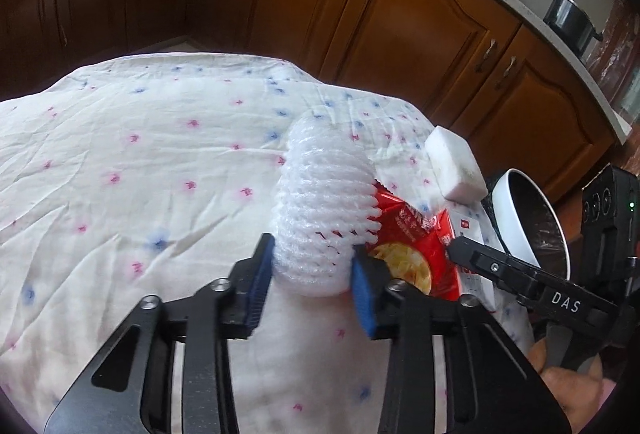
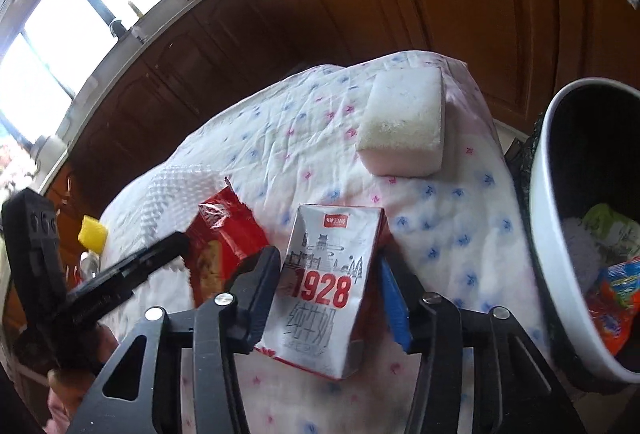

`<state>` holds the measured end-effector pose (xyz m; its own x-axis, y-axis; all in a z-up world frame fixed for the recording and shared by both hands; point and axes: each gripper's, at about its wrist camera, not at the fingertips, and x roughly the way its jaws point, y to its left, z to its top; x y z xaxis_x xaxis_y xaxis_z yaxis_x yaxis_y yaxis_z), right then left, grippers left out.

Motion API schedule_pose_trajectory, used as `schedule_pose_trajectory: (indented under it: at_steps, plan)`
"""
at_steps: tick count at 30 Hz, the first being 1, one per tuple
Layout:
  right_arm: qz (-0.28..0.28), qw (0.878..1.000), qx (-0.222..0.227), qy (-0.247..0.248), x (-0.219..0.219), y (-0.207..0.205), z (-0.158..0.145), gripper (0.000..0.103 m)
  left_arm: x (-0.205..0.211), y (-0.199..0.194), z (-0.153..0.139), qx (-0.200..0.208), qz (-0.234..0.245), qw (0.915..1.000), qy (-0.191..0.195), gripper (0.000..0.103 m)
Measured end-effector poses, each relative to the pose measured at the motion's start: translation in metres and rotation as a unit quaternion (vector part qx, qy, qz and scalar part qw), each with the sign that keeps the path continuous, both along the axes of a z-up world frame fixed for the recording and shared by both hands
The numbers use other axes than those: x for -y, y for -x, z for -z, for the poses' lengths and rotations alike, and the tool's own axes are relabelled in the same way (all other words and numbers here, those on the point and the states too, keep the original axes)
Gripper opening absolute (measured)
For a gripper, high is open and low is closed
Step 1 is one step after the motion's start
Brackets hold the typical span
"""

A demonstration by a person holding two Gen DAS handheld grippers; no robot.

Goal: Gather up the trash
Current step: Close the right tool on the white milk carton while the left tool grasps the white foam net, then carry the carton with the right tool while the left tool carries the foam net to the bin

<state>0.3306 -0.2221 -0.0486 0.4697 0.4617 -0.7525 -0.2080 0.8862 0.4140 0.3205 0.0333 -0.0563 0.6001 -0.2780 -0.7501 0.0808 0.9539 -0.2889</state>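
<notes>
Here, line by line:
Table: a white cloth (image 1: 120, 162) with small pink and blue flowers covers it; wooden cabinets (image 1: 400, 18) stand behind.
Left gripper (image 1: 312, 274): its blue pads press both sides of a white foam net sleeve (image 1: 320, 210), which lies on the cloth and bulges between them.
Red snack bag (image 1: 416, 238): flat on the cloth, partly under the foam net sleeve, just beside the milk carton.
Right gripper (image 2: 330, 288): its fingers flank a white milk carton (image 2: 324, 286) printed 1928; the left finger touches the carton's side, the right pad sits at its edge, so a firm grip cannot be told.
White foam block (image 2: 404, 126): at the cloth's far corner, apart from both grippers.
Bin (image 2: 548, 234): white-rimmed, dark liner, beside the table's right edge.
Bin contents: an orange-and-blue wrapper (image 2: 616, 302), a green-and-white packet (image 2: 612, 230), and some pale crumpled stuff.
</notes>
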Motion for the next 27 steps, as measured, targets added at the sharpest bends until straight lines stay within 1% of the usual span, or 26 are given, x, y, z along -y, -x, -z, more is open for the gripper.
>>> schedule_pose_trajectory:
  at_steps: [4,5,6,8,10,14,15,16,17,18,23,26,27]
  plan:
    - [-0.018,0.999,0.005,0.028,-0.005,0.010,-0.003,0.049,-0.010,0.014,-0.006,0.004,-0.006,0.9999,0.011,0.030]
    - [-0.020,0.999,0.005,0.032,-0.006,0.011,-0.003,0.052,-0.012,0.020,-0.008,0.008,-0.008,0.9999,0.009,0.028]
    - [-0.021,0.999,0.001,0.032,-0.007,0.012,-0.002,0.053,-0.014,0.025,-0.010,0.009,-0.010,0.9999,0.007,0.025]
    - [-0.017,0.999,-0.003,0.033,-0.010,0.014,0.001,0.057,-0.018,0.035,-0.012,0.010,-0.015,0.9998,0.013,0.025]
    - [-0.016,0.999,-0.006,0.041,-0.013,0.016,0.005,0.059,-0.023,0.044,-0.014,0.009,-0.025,0.9995,0.020,0.025]
    - [-0.016,0.999,0.003,0.046,-0.016,0.024,0.007,0.058,-0.027,0.058,-0.016,0.012,-0.039,0.9989,0.023,0.025]
    - [-0.014,0.999,0.006,0.045,-0.015,0.025,0.006,0.057,-0.027,0.060,-0.016,0.011,-0.042,0.9988,0.022,0.027]
    - [-0.014,0.999,0.008,0.044,-0.014,0.027,0.005,0.056,-0.027,0.060,-0.016,0.010,-0.044,0.9988,0.018,0.035]
    - [-0.014,0.999,0.012,0.044,-0.013,0.029,0.004,0.056,-0.026,0.060,-0.015,0.007,-0.046,0.9988,0.015,0.039]
    - [-0.015,0.999,0.015,0.044,-0.012,0.031,0.003,0.056,-0.026,0.060,-0.014,0.005,-0.047,0.9988,0.011,0.046]
    - [-0.011,0.999,0.033,0.031,-0.001,0.046,-0.008,0.055,-0.024,0.055,-0.013,0.005,-0.048,0.9988,0.002,0.046]
    - [-0.005,0.999,0.044,0.020,0.008,0.056,-0.016,0.055,-0.019,0.048,-0.010,0.000,-0.042,0.9990,-0.018,0.046]
    - [-0.001,0.999,0.048,0.017,0.011,0.059,-0.019,0.054,-0.019,0.047,-0.009,0.000,-0.043,0.9989,-0.020,0.040]
